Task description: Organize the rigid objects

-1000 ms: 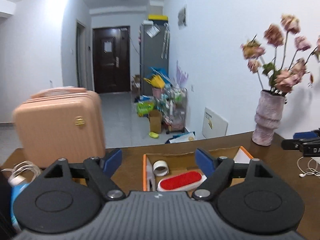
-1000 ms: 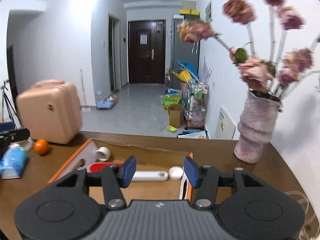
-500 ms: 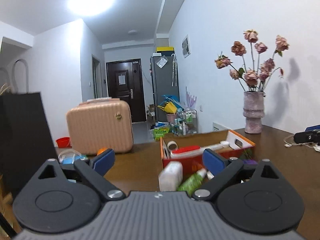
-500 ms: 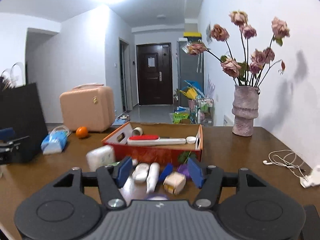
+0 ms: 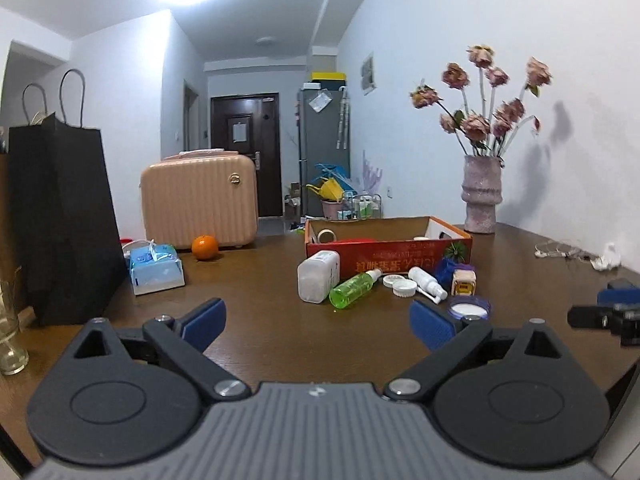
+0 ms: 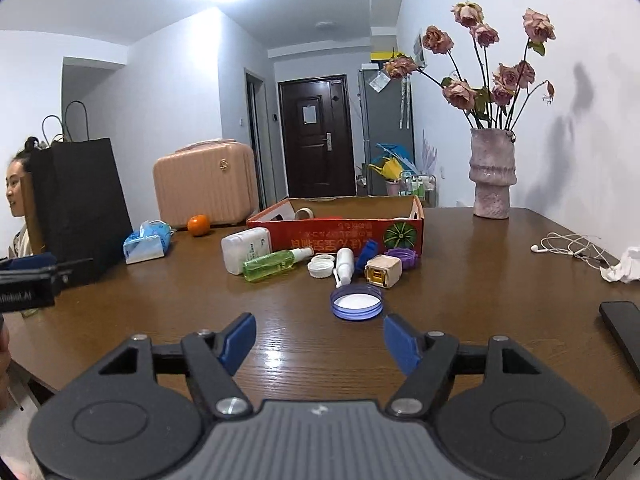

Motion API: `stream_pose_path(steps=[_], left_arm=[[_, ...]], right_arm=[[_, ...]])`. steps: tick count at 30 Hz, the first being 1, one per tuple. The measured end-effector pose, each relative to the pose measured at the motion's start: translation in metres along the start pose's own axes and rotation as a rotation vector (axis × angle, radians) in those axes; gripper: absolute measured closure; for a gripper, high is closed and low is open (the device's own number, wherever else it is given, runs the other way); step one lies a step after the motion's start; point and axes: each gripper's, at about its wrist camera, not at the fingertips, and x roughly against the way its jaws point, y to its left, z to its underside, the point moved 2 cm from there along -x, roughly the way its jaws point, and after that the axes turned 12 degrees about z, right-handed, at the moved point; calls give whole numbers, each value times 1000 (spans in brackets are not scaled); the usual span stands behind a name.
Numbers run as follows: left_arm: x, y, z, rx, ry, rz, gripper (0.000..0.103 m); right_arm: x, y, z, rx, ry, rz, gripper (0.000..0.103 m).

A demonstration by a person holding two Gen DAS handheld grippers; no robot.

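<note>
A red cardboard box [image 5: 400,265] [image 6: 332,238] stands mid-table with a tape roll [image 6: 304,213] inside. In front of it lie a white container [image 5: 318,282] [image 6: 245,249], a green spray bottle [image 5: 354,288] [image 6: 276,264], white caps [image 5: 400,285] [image 6: 320,268], a white spray bottle [image 5: 426,282] [image 6: 344,266], a beige cube [image 5: 463,283] [image 6: 382,271] and a blue lid [image 5: 468,307] [image 6: 356,301]. My left gripper [image 5: 318,322] is open and empty, short of the pile. My right gripper [image 6: 320,340] is open and empty, just before the blue lid.
A black paper bag [image 5: 60,224], a tissue pack [image 5: 156,270], an orange [image 5: 205,247] and a pink case [image 5: 200,198] are at the left. A vase of flowers [image 6: 492,172], earphones [image 6: 568,246] and a dark slab [image 6: 624,328] are at the right.
Both grippers have pulled back and lowered from over the box to the table's near side. The loose items in front of the box have come into view.
</note>
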Motion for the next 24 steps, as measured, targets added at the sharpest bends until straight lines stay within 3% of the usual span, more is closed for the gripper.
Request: stream_pose_path(steps=[5,10,12,18,24], left_arm=[[-9,4,-1,22,6,-8,3],[-36,8,4,21,61,-10,3],[-49,11,4,22,79,-8,3],[-106,25,-7,8,110,8,8],[-192,51,-23,13,175,45,14]], right_arm=[[-13,-1,1,-8,16,3,33],[-42,-1,-2,-7,54,4,35],[-56,-1,-5,-2,70,8,40],[-109,-4,-27,17,95,22,42],[-187,-7,-61,57,103,42,48]])
